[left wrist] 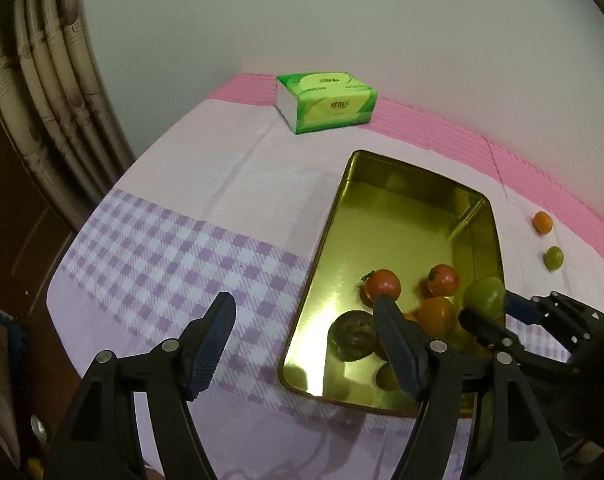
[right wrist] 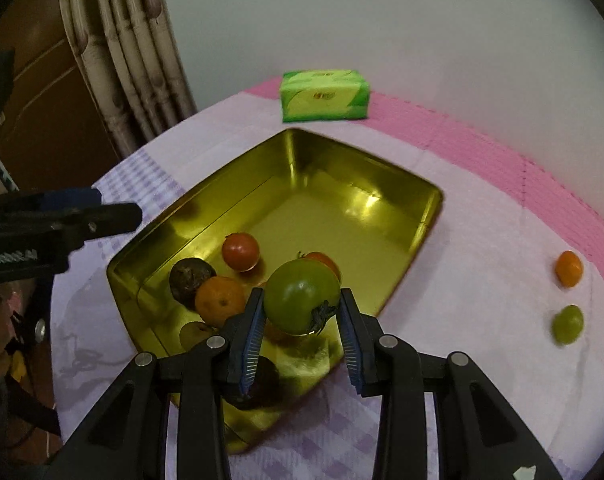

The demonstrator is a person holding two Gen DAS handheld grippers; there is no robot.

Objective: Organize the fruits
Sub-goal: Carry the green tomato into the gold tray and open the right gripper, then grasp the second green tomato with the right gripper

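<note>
2 fruits are waiting on the cloth; right gripper [right wrist: 300,312] is clamping a green tomato [right wrist: 302,296] over the gold tray [right wrist: 426,216] (smooth, soft: grip its sides lightly). Left gripper [left wrist: 306,312] is hanging released.

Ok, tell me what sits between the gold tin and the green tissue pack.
Nothing: only bare pale tablecloth separates the gold tin from the green tissue pack, clearest in the left wrist view; the right wrist view agrees.
</note>
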